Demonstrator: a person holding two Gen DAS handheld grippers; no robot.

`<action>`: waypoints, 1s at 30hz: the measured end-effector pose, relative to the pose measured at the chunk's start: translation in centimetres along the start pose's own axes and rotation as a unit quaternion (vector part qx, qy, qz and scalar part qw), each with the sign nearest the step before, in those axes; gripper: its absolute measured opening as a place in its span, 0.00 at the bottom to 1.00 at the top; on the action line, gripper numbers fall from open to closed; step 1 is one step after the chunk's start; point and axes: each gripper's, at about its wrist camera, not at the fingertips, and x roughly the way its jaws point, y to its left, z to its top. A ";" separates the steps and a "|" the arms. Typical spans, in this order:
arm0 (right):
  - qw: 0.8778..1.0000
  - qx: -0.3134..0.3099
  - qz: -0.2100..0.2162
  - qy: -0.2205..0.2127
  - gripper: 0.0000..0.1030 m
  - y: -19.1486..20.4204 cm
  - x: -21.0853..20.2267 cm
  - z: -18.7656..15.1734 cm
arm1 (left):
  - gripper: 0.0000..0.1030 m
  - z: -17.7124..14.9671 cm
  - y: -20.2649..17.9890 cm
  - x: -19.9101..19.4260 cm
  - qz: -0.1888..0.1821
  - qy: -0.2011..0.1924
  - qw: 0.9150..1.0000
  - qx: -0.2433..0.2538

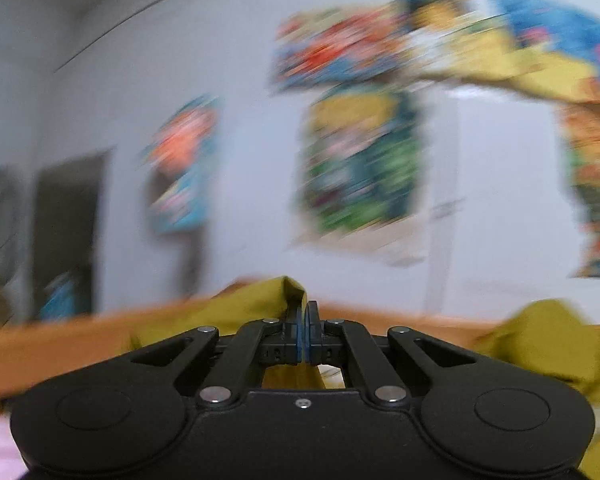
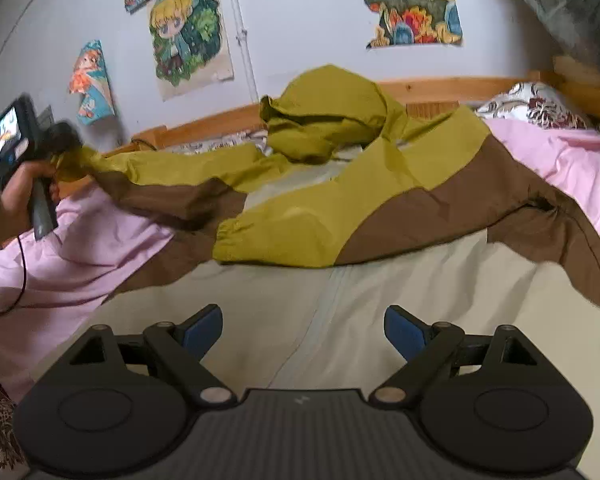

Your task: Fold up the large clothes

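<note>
Left claw (image 1: 303, 334) is clamped on the jacket (image 2: 340, 216) sleeve; right claw (image 2: 303, 330) gapes empty above it. Posters (image 2: 190, 32) line the wall behind the pink-sheeted bed (image 2: 572, 168).

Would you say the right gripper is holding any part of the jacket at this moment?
No, the right gripper is open above the jacket, its fingers spread wide with nothing between them.

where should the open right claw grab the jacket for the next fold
Probably the gathered cuff of the sleeve folded across the jacket. It is the nearest free end, bunched thick and lying flat on the body. Bring the right claw straight forward from the hem side, jaws over the cuff.
</note>
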 end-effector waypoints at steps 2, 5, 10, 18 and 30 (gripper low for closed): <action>1.000 0.004 0.002 -0.005 0.89 -0.4 -0.3 -0.1 | 0.00 1.2 -3.7 -1.4 -0.077 -0.026 0.996 0.038; 1.000 0.002 -0.008 -0.012 0.89 -1.1 -0.7 -0.4 | 0.00 1.1 -9.4 -3.4 -0.197 -0.041 0.976 0.088; 0.998 0.003 -0.053 -0.026 0.89 -2.8 -1.6 -0.7 | 0.02 -2.3 -18.0 -6.2 -0.401 0.034 0.905 0.139; 0.989 0.034 -0.138 -0.050 0.89 -5.9 -2.9 -0.3 | 0.56 -9.2 -21.7 -7.7 -0.499 0.158 0.837 0.160; 0.992 -0.021 -0.123 -0.028 0.91 -5.3 -0.8 -0.9 | 0.84 -6.5 -14.7 -3.2 -0.395 0.269 0.871 0.113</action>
